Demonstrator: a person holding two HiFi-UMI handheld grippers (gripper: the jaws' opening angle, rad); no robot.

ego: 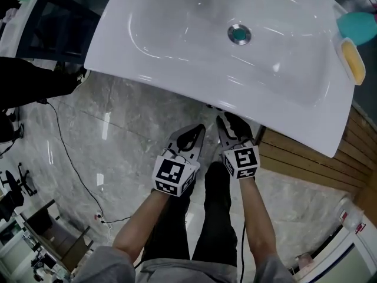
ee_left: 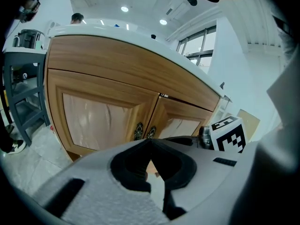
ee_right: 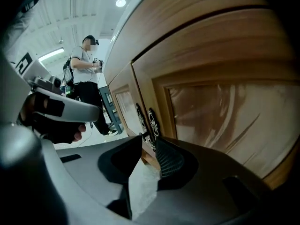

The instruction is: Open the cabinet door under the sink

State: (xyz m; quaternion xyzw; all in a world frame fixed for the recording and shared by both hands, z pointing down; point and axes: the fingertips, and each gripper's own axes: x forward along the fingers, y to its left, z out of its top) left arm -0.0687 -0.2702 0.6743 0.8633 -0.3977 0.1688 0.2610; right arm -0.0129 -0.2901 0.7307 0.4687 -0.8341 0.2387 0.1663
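Observation:
From above, a white sink (ego: 177,58) hides the cabinet beneath it. The left gripper view shows the wooden cabinet's left door (ee_left: 101,114) and right door (ee_left: 180,121), both closed, with ornate handles (ee_left: 138,131) at the centre seam. My left gripper (ee_left: 151,139) is shut on nothing and hangs back from the doors. My right gripper (ee_right: 148,138) is close against the seam, slightly open. Its tips stand on either side of the right door's handle (ee_right: 153,121). In the head view the left gripper (ego: 197,133) and right gripper (ego: 231,122) sit just under the sink's front rim.
A yellow soap bar (ego: 351,58) and a teal object (ego: 358,23) sit on the sink's right end. A black cable (ego: 70,158) trails over the marble floor. A grey rack (ee_left: 23,97) stands left of the cabinet. A person (ee_right: 86,74) stands in the background.

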